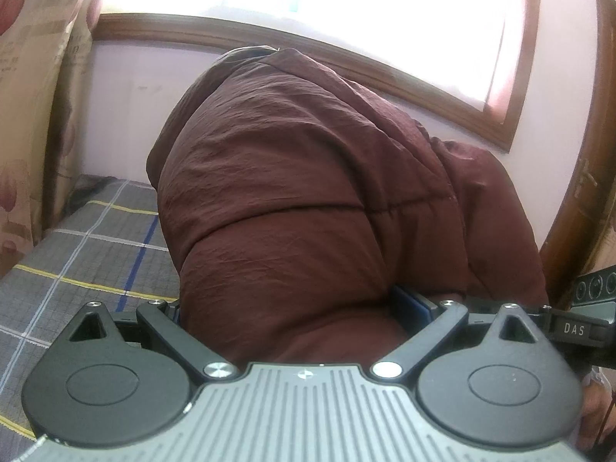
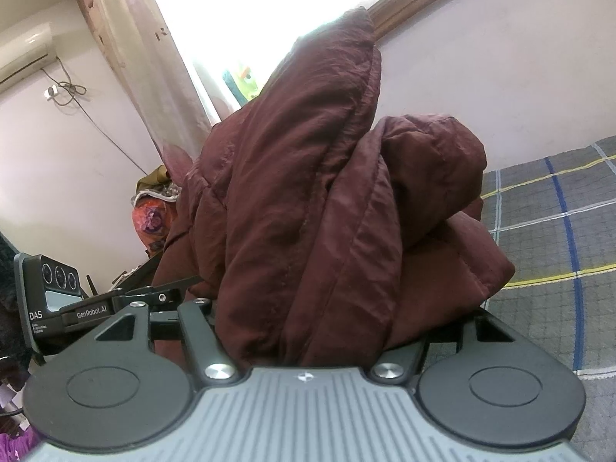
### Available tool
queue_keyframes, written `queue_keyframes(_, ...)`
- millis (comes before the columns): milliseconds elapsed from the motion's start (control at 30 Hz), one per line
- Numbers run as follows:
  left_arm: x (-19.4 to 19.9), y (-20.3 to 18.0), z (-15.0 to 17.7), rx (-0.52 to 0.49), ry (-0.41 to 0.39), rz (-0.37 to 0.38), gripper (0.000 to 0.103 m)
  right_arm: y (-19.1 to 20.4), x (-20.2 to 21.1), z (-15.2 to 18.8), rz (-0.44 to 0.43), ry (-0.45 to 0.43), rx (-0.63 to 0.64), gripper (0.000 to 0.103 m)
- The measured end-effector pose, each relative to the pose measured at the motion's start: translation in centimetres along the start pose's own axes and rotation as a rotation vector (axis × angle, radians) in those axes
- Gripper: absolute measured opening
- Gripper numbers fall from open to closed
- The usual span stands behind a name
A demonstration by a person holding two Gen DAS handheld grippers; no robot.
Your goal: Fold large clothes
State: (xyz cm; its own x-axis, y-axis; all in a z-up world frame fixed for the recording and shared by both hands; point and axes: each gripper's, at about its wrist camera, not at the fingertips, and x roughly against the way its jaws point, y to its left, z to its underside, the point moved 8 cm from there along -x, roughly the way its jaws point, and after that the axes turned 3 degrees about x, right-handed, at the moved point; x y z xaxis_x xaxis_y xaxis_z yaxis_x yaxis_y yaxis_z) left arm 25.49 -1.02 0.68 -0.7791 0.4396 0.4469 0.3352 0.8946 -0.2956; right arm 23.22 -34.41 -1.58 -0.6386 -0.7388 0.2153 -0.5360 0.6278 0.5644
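A maroon puffer jacket [image 1: 300, 177] fills the left wrist view, bunched and lifted above the plaid bed. My left gripper [image 1: 292, 308] has the jacket's padded fabric packed between its fingers, which hides the tips. In the right wrist view the same jacket [image 2: 308, 200] rises in thick folds, and my right gripper [image 2: 312, 319] has a wad of it between its fingers. The two grippers hold the jacket side by side; the right one [image 1: 577, 327] shows at the left view's right edge, and the left one [image 2: 92, 312] shows at the right view's left edge.
The bed has a grey plaid sheet [image 1: 96, 261] with yellow and blue lines, also in the right wrist view [image 2: 558, 238]. A wood-framed window [image 1: 346, 19] and a pale wall stand behind. Floral curtains [image 1: 34, 96] hang at left. Coloured clothes [image 2: 154, 219] lie beyond.
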Motion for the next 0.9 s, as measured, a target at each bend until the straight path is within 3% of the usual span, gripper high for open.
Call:
queue_keyframes(300,-0.7,0.2,1.2,0.021,0.038,-0.001,0.095,-0.4,0.1,0.6,0.015,0.015,-0.027,0.066)
queue_keyframes(533,-2.8,1.0,5.0,0.048,0.164,-0.017,0.097,-2.5,0.3,3.6,0.07,0.096,-0.062,0.066)
queue_keyframes(633,-2.1,0.8,5.7,0.026,0.138,-0.018,0.097,-3.3,1.0,4.2,0.069,0.095,-0.084,0.066)
queue_keyframes(800,-1.4,-1.0,6.0,-0.041,0.112,-0.046,0.099,-4.2,1.5,5.2,0.096,0.105,-0.093,0.078)
queue_keyframes(900,-0.9,-1.6,6.1,-0.048,0.103,-0.053,0.1,-4.9,1.6,5.4,0.1,0.099,-0.107,0.079)
